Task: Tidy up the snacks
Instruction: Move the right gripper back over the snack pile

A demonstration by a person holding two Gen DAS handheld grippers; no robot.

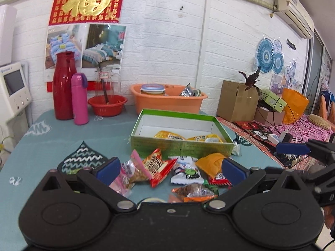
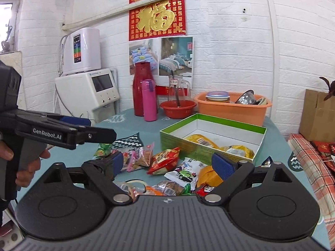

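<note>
A pile of small snack packets lies on the teal tablecloth: a red packet, a white packet, an orange packet and a pink packet. Behind them stands an open green box with yellow packets inside. My left gripper is open and empty, hovering just above the pile. My right gripper is open and empty too, above the same pile, with the green box ahead to its right. The left gripper also shows in the right wrist view.
At the back stand a red thermos, a pink bottle, a red basket and an orange basin of dishes. A cardboard box and cluttered side table are right. A white machine stands left.
</note>
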